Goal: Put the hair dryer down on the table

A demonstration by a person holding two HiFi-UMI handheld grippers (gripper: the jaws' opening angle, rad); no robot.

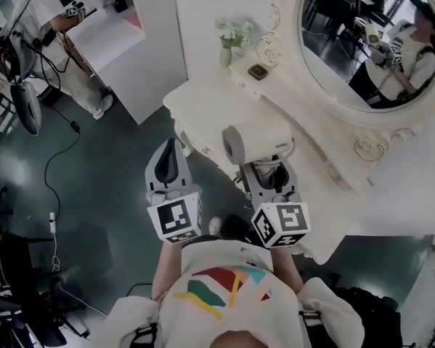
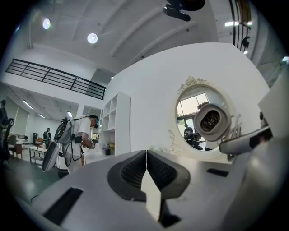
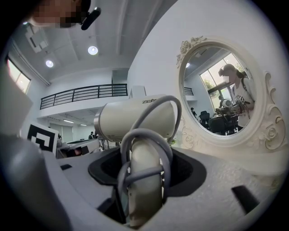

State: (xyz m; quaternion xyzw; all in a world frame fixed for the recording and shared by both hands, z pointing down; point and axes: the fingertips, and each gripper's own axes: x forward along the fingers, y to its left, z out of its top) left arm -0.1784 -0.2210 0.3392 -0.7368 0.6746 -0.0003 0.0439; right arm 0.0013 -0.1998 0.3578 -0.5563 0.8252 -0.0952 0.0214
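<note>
White and ornately carved, a dressing table [image 1: 206, 107] stands below an oval mirror [image 1: 369, 54] on the wall, while a person [image 1: 43, 22] works in the room beyond. The right gripper [image 3: 145, 162] is clamped on the handle of a pale hair dryer [image 1: 261, 141], holding it upright in the air over the table's front edge, barrel level. The left gripper [image 2: 146, 158] hangs just beside it over the floor, jaws pressed together with nothing between them. A grey cord [image 3: 156, 135] loops around the dryer's handle. A vase of pale flowers [image 1: 228, 39] and a small dark box [image 1: 258, 71] stand near each other at the table's back.
</note>
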